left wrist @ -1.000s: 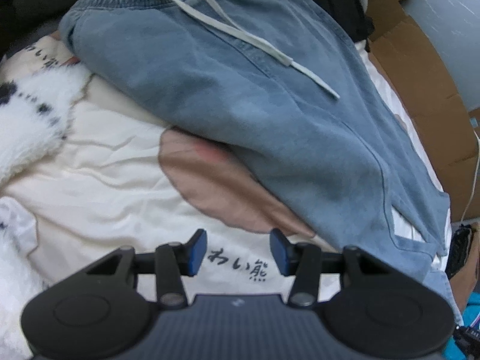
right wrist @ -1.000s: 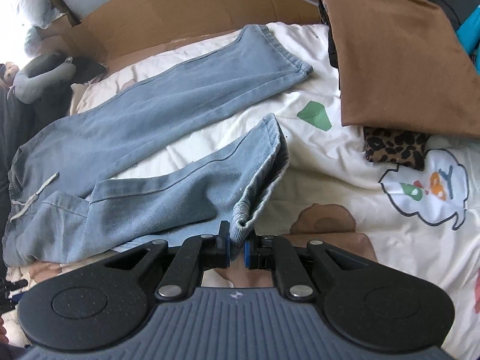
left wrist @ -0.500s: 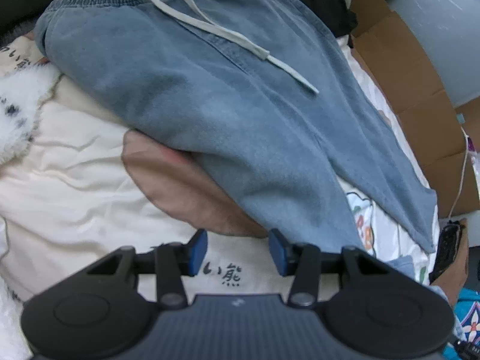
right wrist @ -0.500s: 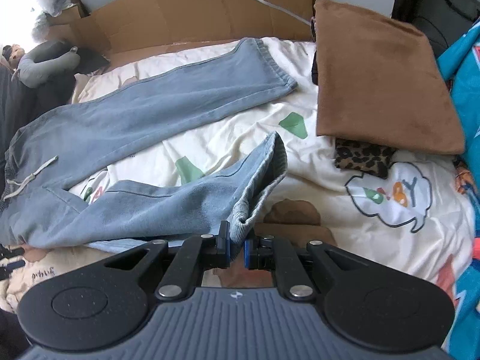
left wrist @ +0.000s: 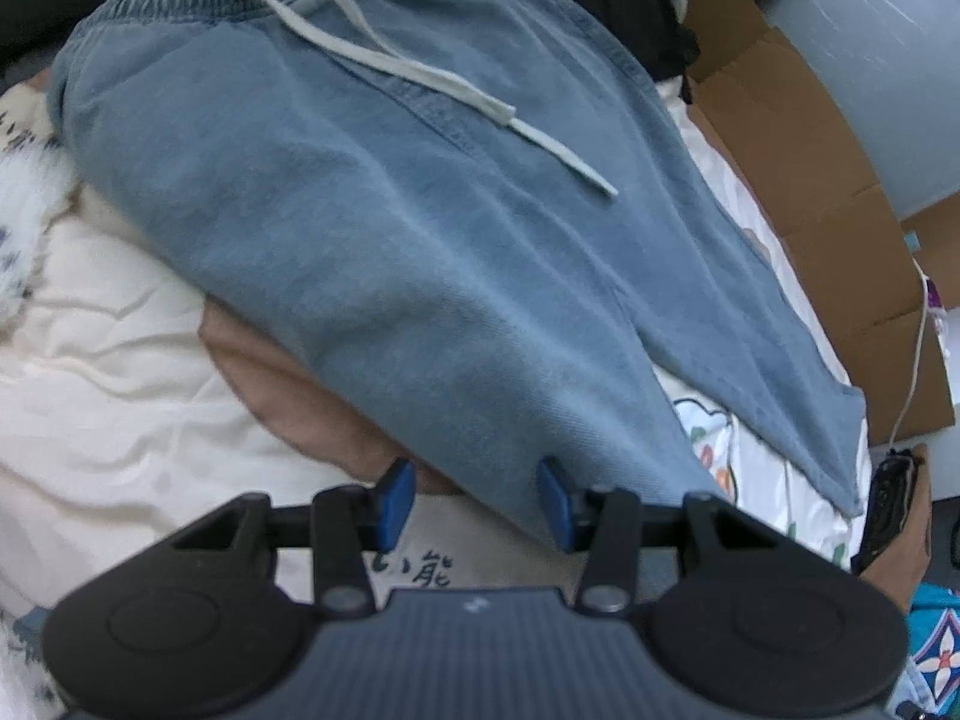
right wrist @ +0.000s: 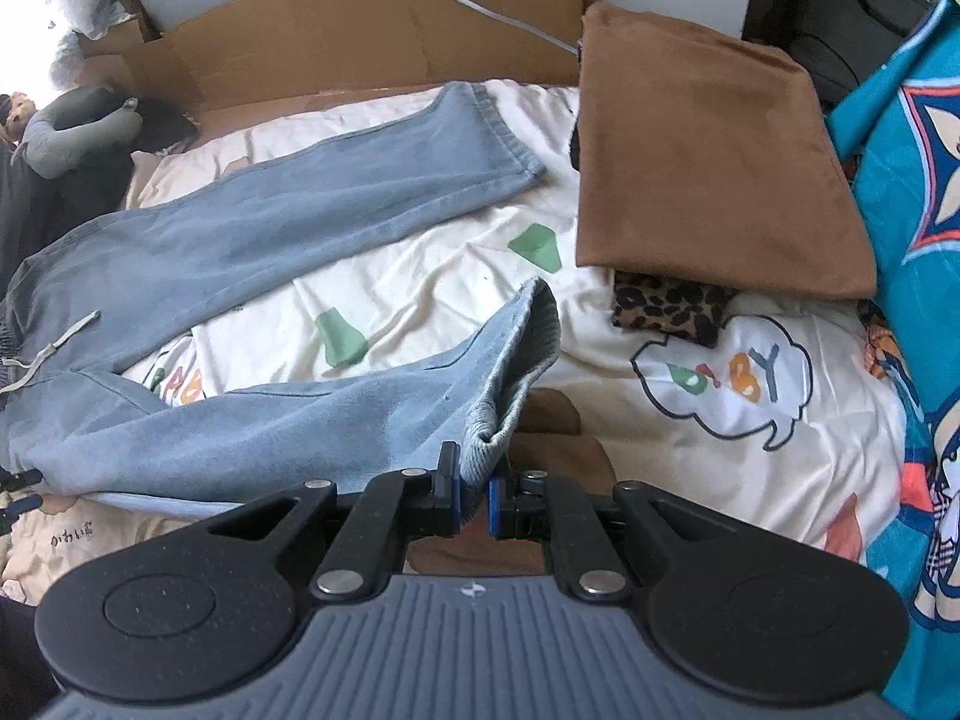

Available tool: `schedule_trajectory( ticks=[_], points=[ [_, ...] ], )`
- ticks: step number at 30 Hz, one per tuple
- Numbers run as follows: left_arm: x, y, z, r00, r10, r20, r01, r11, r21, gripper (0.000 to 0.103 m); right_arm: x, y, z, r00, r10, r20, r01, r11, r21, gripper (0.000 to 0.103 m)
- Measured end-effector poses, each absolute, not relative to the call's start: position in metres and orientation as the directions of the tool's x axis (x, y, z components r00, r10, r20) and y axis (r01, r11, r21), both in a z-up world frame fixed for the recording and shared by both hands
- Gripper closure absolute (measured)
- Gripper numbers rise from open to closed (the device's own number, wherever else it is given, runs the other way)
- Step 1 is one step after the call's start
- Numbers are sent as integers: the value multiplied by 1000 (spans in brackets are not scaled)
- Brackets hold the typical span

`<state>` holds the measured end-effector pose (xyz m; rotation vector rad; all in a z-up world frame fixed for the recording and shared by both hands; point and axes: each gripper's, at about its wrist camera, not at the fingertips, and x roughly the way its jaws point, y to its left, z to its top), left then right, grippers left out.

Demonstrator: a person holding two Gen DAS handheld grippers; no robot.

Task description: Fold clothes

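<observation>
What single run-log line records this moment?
right gripper: shut on trouser-leg cuff, lifted | left gripper: open over blue drawstring trousers | trousers unfolded on bedsheet

Left wrist view soft with blur; blue pants waistband cut off at top edge. Leopard-print cloth mostly hidden under brown cushion, upper right, right wrist view.

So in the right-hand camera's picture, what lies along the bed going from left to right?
Grey neck pillow → blue trousers → brown folded cloth → bright turquoise patterned fabric.
</observation>
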<state>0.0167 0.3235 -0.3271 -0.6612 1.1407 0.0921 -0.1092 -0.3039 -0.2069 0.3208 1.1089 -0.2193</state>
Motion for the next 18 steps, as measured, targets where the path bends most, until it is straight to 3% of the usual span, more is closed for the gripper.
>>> schedule_trajectory(
  ticks=[10, 18],
  points=[
    [27, 320, -334, 444, -267, -855, -390, 802, -453, 56, -110, -310, -205, 425, -32, -905, 327, 937, 121, 97],
    [32, 315, -341, 432, -267, -862, -379, 813, -441, 56, -125, -326, -239, 348, -9, -937, 387, 912, 135, 97]
  ],
)
